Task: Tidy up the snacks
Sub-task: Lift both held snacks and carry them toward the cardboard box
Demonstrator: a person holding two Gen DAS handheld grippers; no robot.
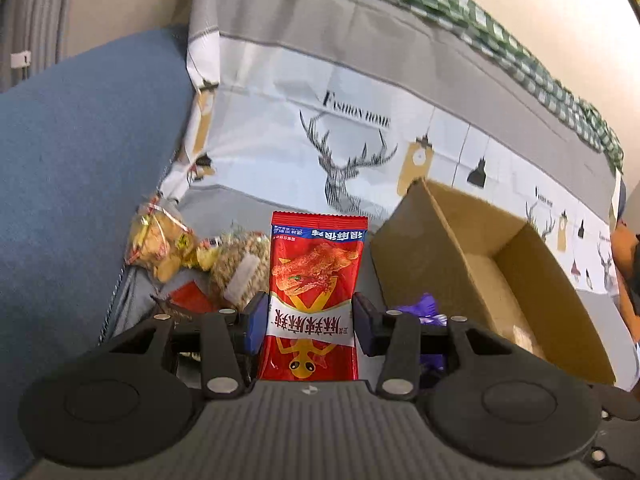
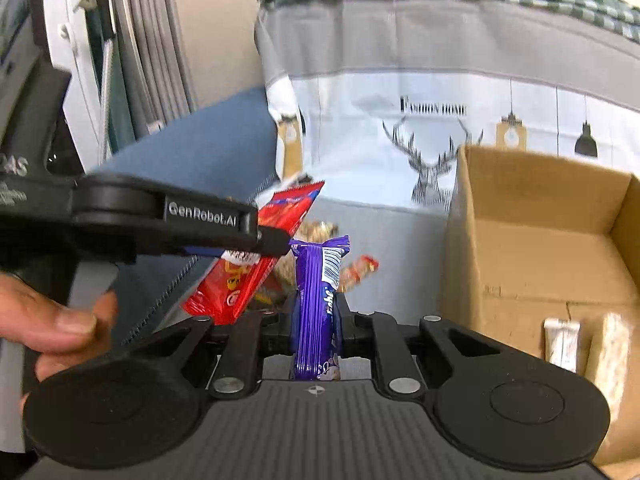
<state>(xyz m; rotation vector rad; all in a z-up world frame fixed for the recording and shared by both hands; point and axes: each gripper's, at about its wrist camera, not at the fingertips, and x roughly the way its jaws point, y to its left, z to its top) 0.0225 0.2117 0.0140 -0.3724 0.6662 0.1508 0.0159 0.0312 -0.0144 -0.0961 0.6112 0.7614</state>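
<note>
My left gripper point(image 1: 310, 314) is shut on a red snack packet point(image 1: 316, 280) with Chinese writing, held upright above a snack pile; the packet also shows in the right wrist view point(image 2: 256, 256), clamped by the left gripper point(image 2: 276, 246). My right gripper point(image 2: 317, 312) is shut on a purple chocolate bar point(image 2: 318, 304), held upright. An open cardboard box point(image 1: 500, 256) stands to the right of both grippers; in the right wrist view the box point(image 2: 540, 240) holds two pale wrapped snacks point(image 2: 562, 342).
A bag of yellow snacks point(image 1: 160, 240) and a bag of nuts point(image 1: 240, 268) lie left of the box on grey fabric. A deer-print cloth point(image 1: 352, 152) hangs behind. A blue cushion point(image 1: 80, 168) is at the left. A purple wrapper point(image 1: 420, 306) shows behind the right finger.
</note>
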